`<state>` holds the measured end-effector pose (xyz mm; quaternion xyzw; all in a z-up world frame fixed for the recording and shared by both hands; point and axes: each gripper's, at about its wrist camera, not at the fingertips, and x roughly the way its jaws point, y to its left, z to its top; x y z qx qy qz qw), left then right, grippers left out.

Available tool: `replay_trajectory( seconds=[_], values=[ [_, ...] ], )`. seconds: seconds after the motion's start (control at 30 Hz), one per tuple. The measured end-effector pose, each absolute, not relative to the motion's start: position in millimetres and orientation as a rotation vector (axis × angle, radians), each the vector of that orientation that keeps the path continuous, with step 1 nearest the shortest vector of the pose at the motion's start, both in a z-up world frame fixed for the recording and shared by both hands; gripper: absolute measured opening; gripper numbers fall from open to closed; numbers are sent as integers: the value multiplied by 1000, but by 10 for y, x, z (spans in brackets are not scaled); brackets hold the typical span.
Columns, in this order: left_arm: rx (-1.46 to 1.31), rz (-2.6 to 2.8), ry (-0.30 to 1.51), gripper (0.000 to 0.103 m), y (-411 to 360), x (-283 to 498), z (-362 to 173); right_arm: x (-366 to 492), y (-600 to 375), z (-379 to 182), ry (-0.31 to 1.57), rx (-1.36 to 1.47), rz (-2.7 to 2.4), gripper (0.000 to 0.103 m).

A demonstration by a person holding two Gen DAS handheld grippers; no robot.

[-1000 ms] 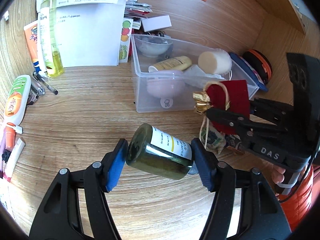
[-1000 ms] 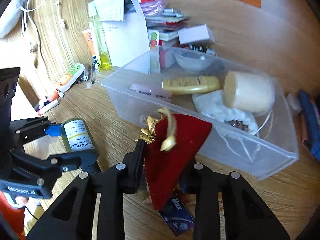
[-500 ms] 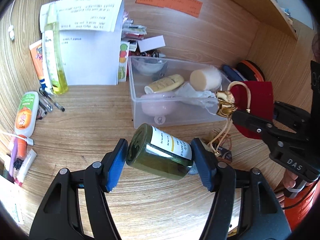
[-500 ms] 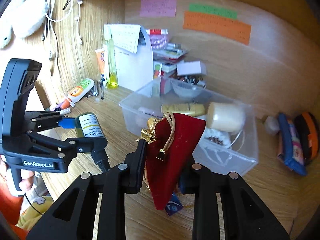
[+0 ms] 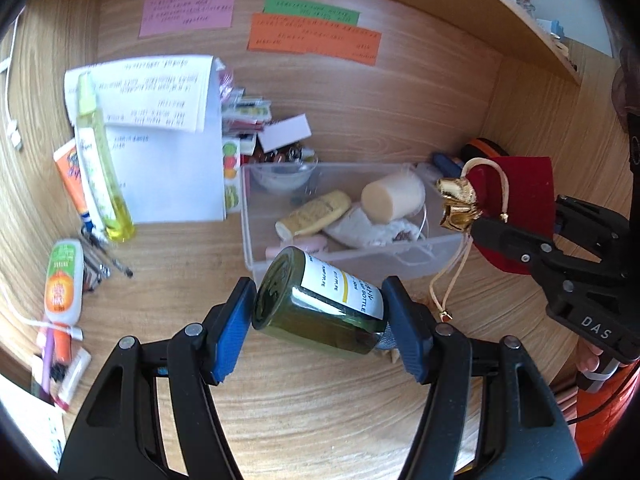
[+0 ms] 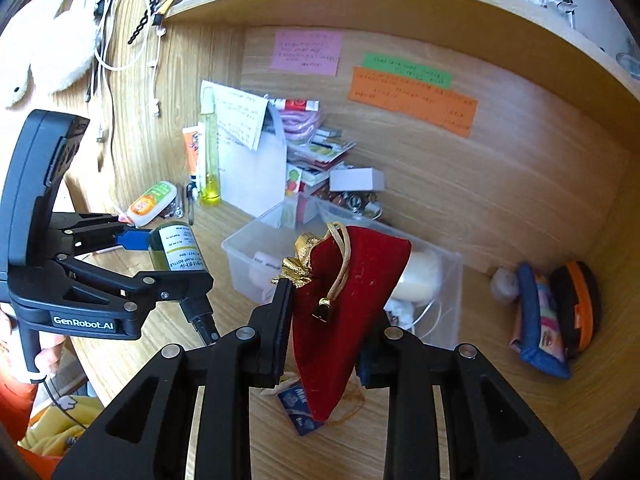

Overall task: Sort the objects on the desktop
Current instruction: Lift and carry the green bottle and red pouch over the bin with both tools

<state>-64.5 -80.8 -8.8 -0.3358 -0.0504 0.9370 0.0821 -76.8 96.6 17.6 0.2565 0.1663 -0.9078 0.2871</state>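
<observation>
There were two tools, a left tool and a right tool. There was one green bottle and one red pouch. One clear box sat on the desk. Three paper notes hung at twelve o'clock: one pink note, one green note, one orange note.

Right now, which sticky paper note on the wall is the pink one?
The pink paper note, highest and farthest left on the wooden back wall; the green note and orange note sit to its right.
</observation>
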Motion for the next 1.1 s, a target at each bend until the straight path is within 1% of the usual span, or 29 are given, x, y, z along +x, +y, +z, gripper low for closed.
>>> replay_trajectory(
  seconds=[0.3, 0.47, 0.63, 0.87, 1.1],
  values=[
    [-979, 2788, -139, 64, -715, -876, 23, -919, 970, 327, 433, 653, -2457, 24],
    [-977, 2786, -195, 64, -712, -1059, 69, -1037, 958, 419, 418, 626, -2481, 24],
    [-998, 2809, -205, 64, -721, -1283, 81, -1219, 962, 480, 372, 619, -2504, 24],
    [-1041, 2829, -166, 64, -764, -1556, -11, -1511, 913, 414, 343, 653, -2493, 24],
    [-1122, 2801, -171, 64, -822, -1841, -208, -1802, 836, 179, 313, 737, -2434, 25]
  ],
)
